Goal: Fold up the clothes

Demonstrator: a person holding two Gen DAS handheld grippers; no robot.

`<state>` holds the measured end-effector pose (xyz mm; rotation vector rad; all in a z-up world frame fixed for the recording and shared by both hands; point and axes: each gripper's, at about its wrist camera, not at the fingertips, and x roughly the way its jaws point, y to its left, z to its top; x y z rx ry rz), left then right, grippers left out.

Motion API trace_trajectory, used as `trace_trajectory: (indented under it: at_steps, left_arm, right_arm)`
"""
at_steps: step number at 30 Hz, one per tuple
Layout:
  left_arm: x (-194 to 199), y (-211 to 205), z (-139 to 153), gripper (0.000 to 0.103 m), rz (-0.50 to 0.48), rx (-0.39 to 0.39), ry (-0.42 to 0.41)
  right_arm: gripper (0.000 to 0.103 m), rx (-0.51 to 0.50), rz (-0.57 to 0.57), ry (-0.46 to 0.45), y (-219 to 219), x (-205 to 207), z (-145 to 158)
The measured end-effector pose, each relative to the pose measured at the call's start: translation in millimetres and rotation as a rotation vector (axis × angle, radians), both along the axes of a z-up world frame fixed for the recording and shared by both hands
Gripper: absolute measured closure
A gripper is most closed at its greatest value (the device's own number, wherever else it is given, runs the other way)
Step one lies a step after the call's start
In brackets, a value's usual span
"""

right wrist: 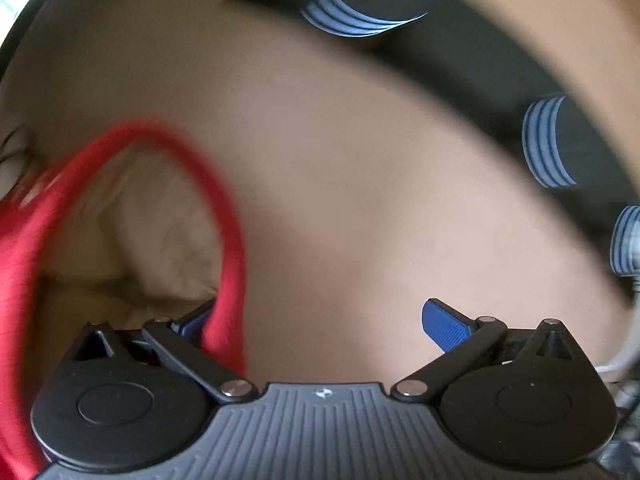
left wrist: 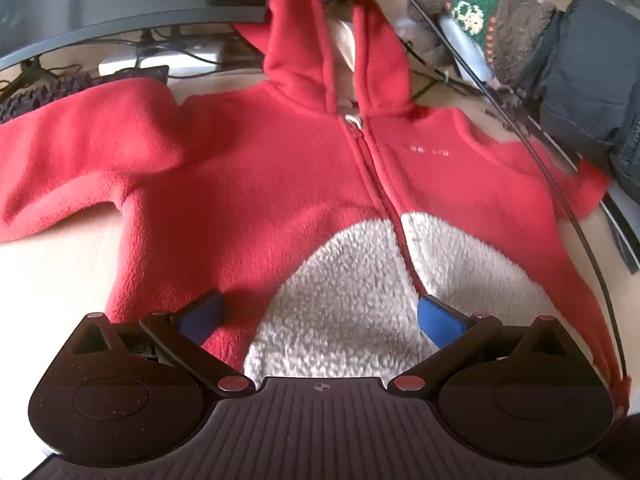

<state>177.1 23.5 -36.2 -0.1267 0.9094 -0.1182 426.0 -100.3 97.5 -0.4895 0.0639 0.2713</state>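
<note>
Hoodie [left wrist: 280, 168] spread flat, no fold made yet.
Left gripper [left wrist: 320, 320] wide open, empty above it; right gripper [right wrist: 320, 320] open, hem beside one jaw.

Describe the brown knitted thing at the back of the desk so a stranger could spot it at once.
Start at the red hooded fleece spread flat on the light wooden desk. Follow its hood up and to the right, to the clutter beside a dark folded garment. There lies the brown knit piece, the only item with a green band patterned in cream.
</note>
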Motion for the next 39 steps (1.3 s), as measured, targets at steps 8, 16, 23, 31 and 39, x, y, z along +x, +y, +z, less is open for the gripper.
trace_trajectory:
  at_steps: [8,16,23,31,39]
  left_arm:
    - [-9.8,4.4,0.7,0.0,-0.039,-0.018,0.045]
    - [21.7,-2.2,1.8,0.0,0.032,-0.083,0.073]
    - [22.9,-4.5,1.3,0.0,-0.008,-0.062,0.085]
    - [16.9,-3.0,-1.0,0.0,-0.06,-0.064,0.079]
    - [14.5,-19.0,-4.9,0.0,-0.078,0.032,0.077]
  right_arm:
    - [0.0,0.15,0.022,-0.316,-54.1,-61.5,75.2]
    - [0.0,-0.066,-0.01,-0.107,-44.4,-43.9,58.2]
    - [0.0,0.011,0.091,0.243,-90.7,-74.2,35.8]
    - [0.0,0.356,0.144,0.873,-156.3,-136.6,-58.8]
    - [0.0,0.32,0.122,0.888,-180.9,-140.8,-88.6]
